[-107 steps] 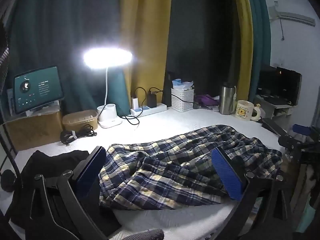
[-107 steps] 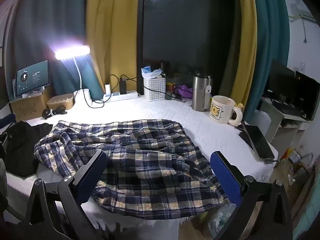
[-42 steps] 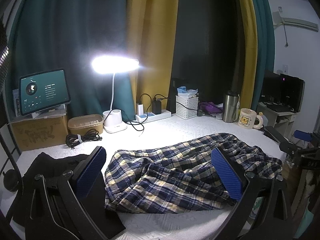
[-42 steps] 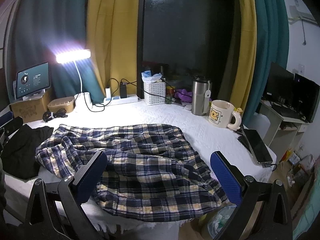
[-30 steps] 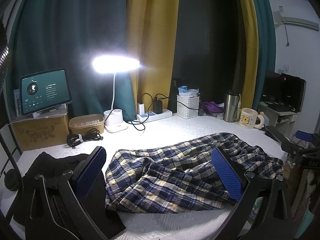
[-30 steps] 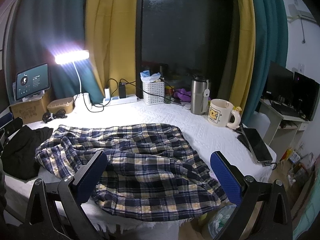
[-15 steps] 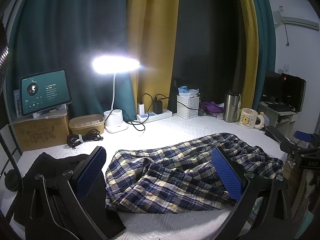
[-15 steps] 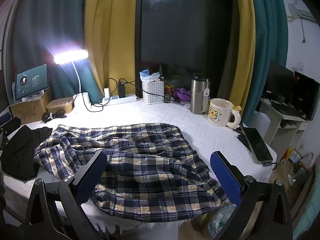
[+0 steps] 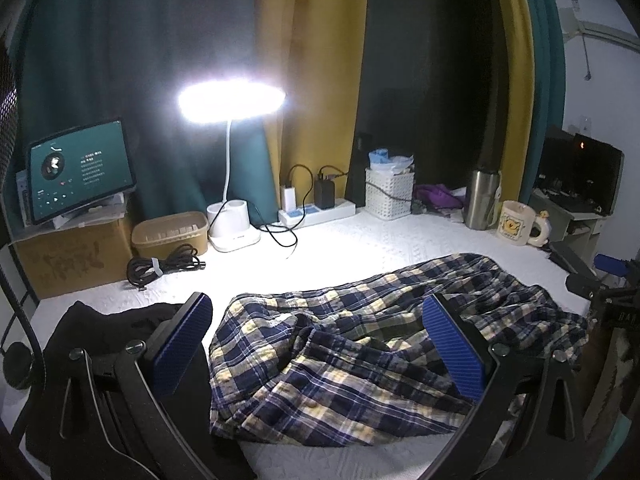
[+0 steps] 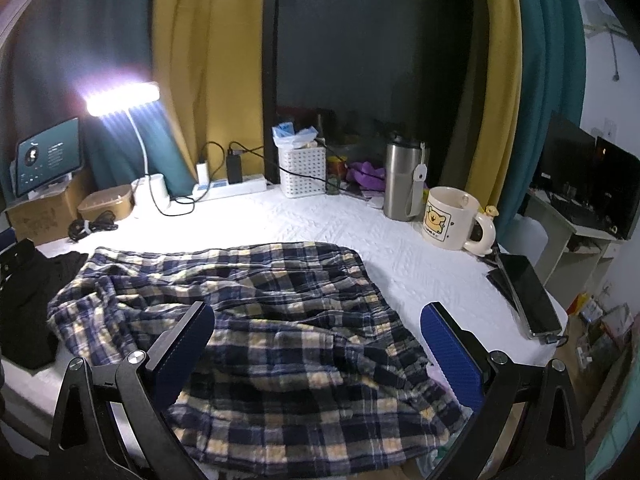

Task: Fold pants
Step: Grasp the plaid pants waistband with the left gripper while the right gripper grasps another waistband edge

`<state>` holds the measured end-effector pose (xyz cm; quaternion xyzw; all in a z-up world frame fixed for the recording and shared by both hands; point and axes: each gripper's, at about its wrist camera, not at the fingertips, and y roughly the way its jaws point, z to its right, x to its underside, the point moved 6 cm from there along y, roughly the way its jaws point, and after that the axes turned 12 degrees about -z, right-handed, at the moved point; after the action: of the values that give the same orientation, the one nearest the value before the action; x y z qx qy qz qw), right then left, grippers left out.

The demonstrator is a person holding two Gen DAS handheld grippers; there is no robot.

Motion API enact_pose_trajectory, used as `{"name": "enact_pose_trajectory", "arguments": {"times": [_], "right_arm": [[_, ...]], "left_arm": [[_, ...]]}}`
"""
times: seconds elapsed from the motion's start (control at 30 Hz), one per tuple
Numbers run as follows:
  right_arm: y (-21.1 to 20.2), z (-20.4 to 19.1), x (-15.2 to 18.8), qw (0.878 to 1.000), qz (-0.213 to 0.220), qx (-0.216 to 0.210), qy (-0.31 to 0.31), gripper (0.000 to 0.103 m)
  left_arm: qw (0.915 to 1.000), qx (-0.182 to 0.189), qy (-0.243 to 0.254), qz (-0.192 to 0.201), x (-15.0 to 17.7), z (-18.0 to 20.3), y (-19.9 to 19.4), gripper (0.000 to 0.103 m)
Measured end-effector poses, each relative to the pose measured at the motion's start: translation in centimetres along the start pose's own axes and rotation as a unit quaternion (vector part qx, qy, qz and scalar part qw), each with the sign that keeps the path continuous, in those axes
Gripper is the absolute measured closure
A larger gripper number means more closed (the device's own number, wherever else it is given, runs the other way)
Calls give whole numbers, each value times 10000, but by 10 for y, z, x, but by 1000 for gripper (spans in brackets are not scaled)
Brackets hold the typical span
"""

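Note:
Blue, yellow and white plaid pants (image 9: pixel 352 344) lie crumpled on the white table cover (image 9: pixel 340 248), stretching left to right. My left gripper (image 9: pixel 316 336) hovers open above their left part, nothing between its blue pads. The same plaid pants (image 10: pixel 280 320) fill the right wrist view, one edge hanging over the table's near side. My right gripper (image 10: pixel 316 340) is open above their right part, holding nothing. The right gripper's black body also shows at the right edge of the left wrist view.
A black garment (image 9: pixel 100 332) lies left of the pants. Along the back stand a lit desk lamp (image 9: pixel 230 100), tablet (image 9: pixel 80 168) on a box, power strip (image 9: pixel 316 212), white basket (image 10: pixel 302 170), steel tumbler (image 10: pixel 404 176) and mug (image 10: pixel 450 218). A phone (image 10: pixel 528 296) lies at the right edge.
Both grippers have lifted and pulled back slightly from the pants since the earliest frames; over the last second almost nothing moved. The pants lie as before.

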<state>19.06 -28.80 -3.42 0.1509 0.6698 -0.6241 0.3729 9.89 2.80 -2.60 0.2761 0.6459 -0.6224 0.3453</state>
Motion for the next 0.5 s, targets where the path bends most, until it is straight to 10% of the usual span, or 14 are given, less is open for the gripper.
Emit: {"name": "enact_pose_trajectory", "arguments": {"times": [0.5], "right_arm": [[95,31,-37,9983,-575,75,84,0]], "left_arm": [[9928,-505,-239,-1062,-13,-68,103,0]]}}
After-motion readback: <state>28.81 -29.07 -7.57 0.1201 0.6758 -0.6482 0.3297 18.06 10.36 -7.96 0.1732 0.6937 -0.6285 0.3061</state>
